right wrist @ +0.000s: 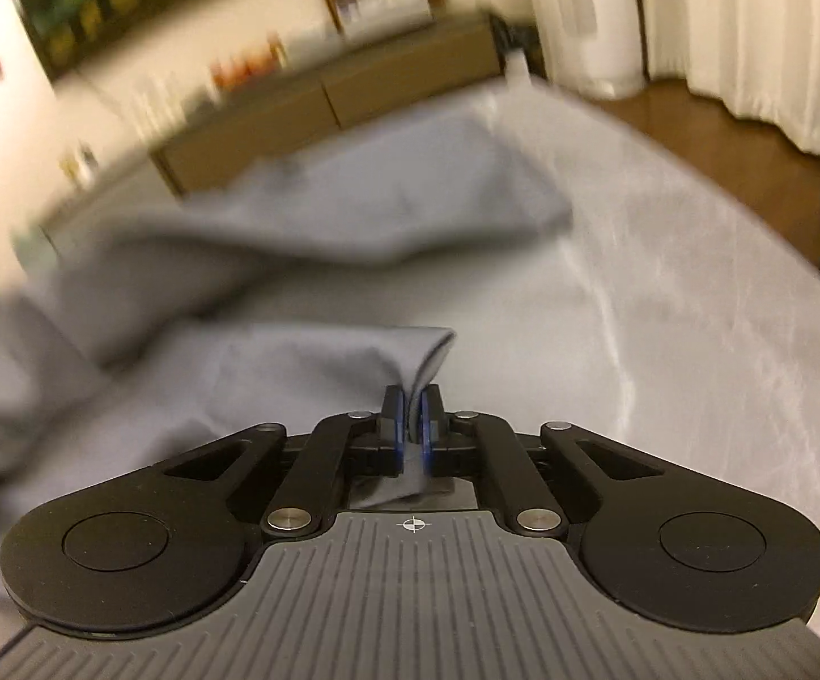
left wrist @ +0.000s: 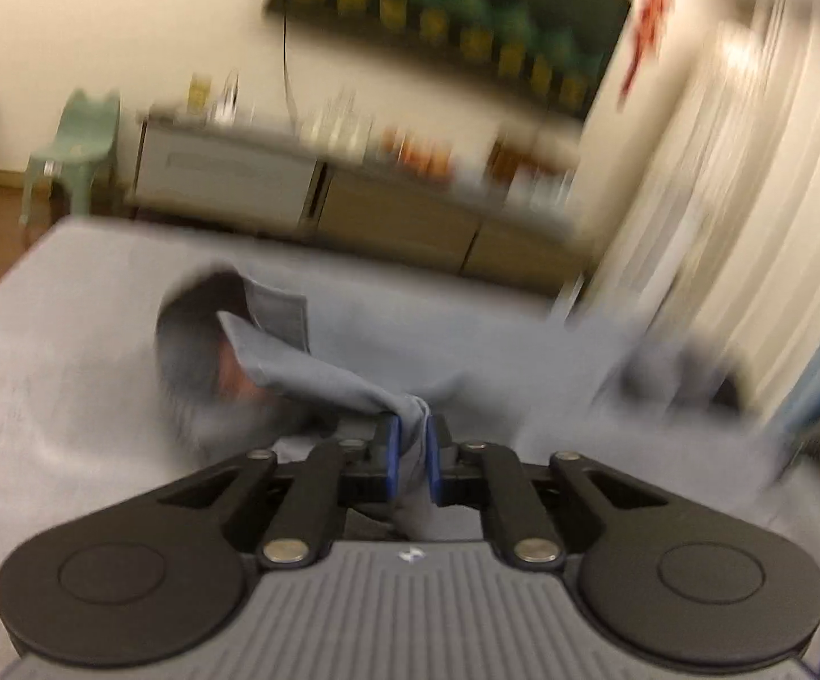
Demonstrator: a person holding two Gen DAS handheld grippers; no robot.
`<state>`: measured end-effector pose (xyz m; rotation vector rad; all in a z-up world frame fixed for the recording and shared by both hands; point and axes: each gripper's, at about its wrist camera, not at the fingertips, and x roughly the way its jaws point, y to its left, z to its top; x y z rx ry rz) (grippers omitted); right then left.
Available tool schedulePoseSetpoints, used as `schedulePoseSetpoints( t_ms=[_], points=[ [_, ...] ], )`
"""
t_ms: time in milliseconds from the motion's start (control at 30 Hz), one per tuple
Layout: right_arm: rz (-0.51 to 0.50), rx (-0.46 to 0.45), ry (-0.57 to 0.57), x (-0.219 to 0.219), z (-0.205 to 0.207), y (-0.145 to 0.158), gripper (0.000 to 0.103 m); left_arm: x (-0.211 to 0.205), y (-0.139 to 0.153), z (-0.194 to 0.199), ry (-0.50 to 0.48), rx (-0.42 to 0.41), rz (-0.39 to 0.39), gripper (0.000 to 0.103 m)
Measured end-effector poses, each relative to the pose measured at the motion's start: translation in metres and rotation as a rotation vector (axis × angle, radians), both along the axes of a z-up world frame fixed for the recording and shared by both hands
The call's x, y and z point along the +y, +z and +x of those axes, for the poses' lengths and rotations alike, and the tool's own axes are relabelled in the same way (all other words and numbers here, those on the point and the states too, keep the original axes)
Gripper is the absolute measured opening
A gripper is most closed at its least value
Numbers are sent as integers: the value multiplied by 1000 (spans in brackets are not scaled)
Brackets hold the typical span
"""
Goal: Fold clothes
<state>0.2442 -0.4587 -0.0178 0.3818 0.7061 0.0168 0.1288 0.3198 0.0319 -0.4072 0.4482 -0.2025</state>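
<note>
A grey garment (left wrist: 387,334) lies rumpled on a pale grey table cover (left wrist: 58,351). In the left wrist view its open collar or sleeve end gapes at the left, showing a dark inside and a label. My left gripper (left wrist: 412,430) is shut on a bunched fold of this garment, the cloth pinched between the blue pads. In the right wrist view the same grey garment (right wrist: 353,204) stretches away to the left. My right gripper (right wrist: 411,413) is shut on a folded edge of it, which stands up above the pads. Both views are blurred.
Past the table's far edge stands a low cabinet (left wrist: 387,215) with bottles and jars on top. Two pale green chairs (left wrist: 69,153) stand at the left on a wooden floor. White curtains (right wrist: 750,28) hang at the right. The bare table cover (right wrist: 665,294) spreads to the right.
</note>
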Motion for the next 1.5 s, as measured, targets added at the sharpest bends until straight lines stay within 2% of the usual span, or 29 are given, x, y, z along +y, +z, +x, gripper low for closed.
schedulePoseSetpoints(
  t_ms=[100,133,167,200,267,333,367,433,500,533,567,600,767,800,867,933,1000,1033,1067,1100,1133,1200,1233,1267,1300,1333,1400,1467,1500],
  points=[
    [227,-239,-18,-16,-40,58,1,34,43,-31,102,-222,-235,7],
    [270,-325,-28,-18,-54,76,1,43,52,-35,148,-266,-285,7],
    [290,-394,-46,-19,-64,91,0,49,58,-32,209,-275,-298,7],
    [186,-370,-108,-11,-55,94,0,50,52,-15,268,-202,-257,7],
    [-26,-312,-223,5,-36,94,0,49,30,28,375,11,-138,8],
    [-275,-153,-241,30,5,50,7,49,-11,59,391,217,-87,9],
    [-331,-68,-220,37,16,25,8,48,-24,63,385,273,-63,9],
    [-361,33,-176,39,19,6,13,45,-42,65,367,351,-6,13],
    [-307,-60,-150,30,-4,20,55,41,-39,58,323,337,69,26],
    [-297,-92,-165,24,-19,25,85,38,-36,51,299,313,100,43],
    [-285,-118,-176,17,-33,29,93,35,-35,45,273,304,120,59],
    [-271,-107,-165,10,-41,27,92,32,-36,41,248,302,138,64],
    [-145,105,-187,-26,-52,-9,91,13,-41,25,142,298,208,81],
    [-117,138,-181,-28,-49,-18,91,10,-43,26,132,302,195,82],
    [-68,188,-165,-30,-44,-30,79,6,-47,23,131,304,148,92],
    [-25,203,-156,-29,-41,-38,74,6,-50,27,132,306,79,94],
    [-8,197,-140,-23,-36,-40,56,6,-53,32,132,307,9,96],
    [16,194,-123,-20,-33,-41,27,6,-55,35,139,310,-23,98],
    [39,189,-106,-17,-30,-42,6,6,-57,38,149,317,-44,98],
    [59,173,-97,-13,-32,-38,6,6,-58,41,159,324,-61,98],
    [77,151,-88,-10,-34,-34,5,6,-60,44,169,331,-78,96],
    [87,43,-81,-4,-40,-9,4,4,-62,47,186,341,-69,74],
    [152,-61,-89,-9,-51,13,4,4,-62,48,192,346,-56,43],
    [245,-210,-99,-16,-69,39,3,6,-62,48,197,354,-54,19],
    [289,-344,-113,-20,-87,60,3,9,-62,47,201,356,-66,11],
    [292,-420,-139,-22,-96,74,3,11,-62,46,205,354,-82,8],
    [196,-410,-257,-21,-85,83,3,11,-58,48,235,344,-57,4],
    [-18,-254,-412,-16,-41,64,4,10,-54,50,269,334,-34,3],
    [-61,-181,-460,-17,-19,45,5,10,-51,51,288,329,-35,3]
  ],
)
